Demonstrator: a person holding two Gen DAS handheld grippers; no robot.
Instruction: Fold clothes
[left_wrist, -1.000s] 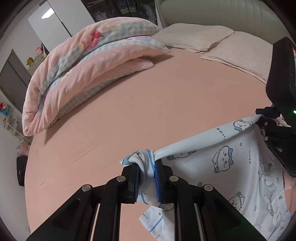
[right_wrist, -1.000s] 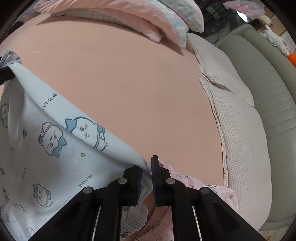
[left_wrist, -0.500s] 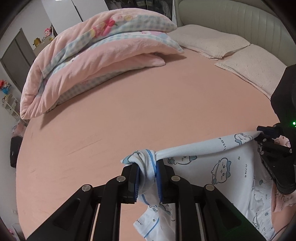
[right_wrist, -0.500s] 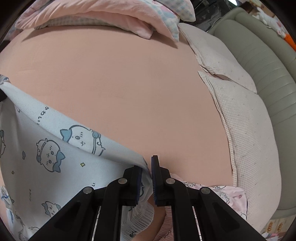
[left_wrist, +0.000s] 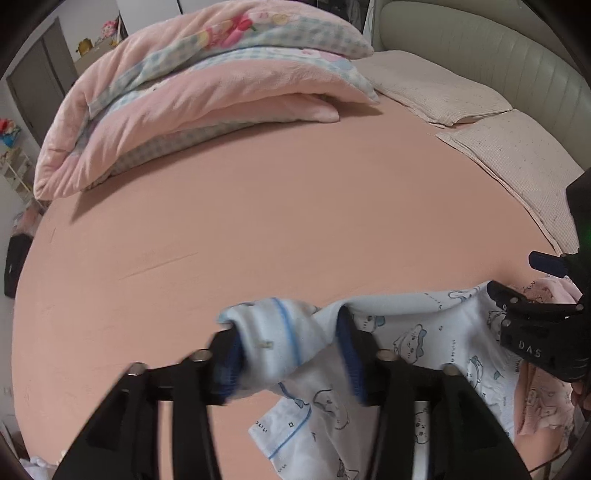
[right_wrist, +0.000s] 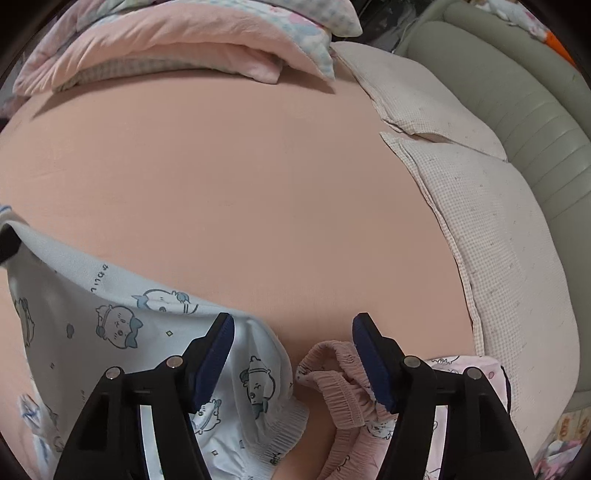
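Here, in the left wrist view, the left gripper (left_wrist: 291, 354) had its jaws parted around a bunched cuff of the soft, light pyjama top (left_wrist: 424, 347) on the bed (left_wrist: 295, 206). In the right wrist view, the right gripper (right_wrist: 293, 350) gaped, released; its hem looked easiest to pinch.

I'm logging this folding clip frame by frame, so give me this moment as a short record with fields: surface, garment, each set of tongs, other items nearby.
surface: peach bed sheet
garment: light blue cartoon-print garment, lying at the sheet's near edge
left tongs: open, blue cloth bunched between the pads
right tongs: open, over the blue garment's edge
second garment: pink garment with a gathered waistband, beside the blue one
bedding: folded pink quilt at the far side; two beige pillows by the headboard
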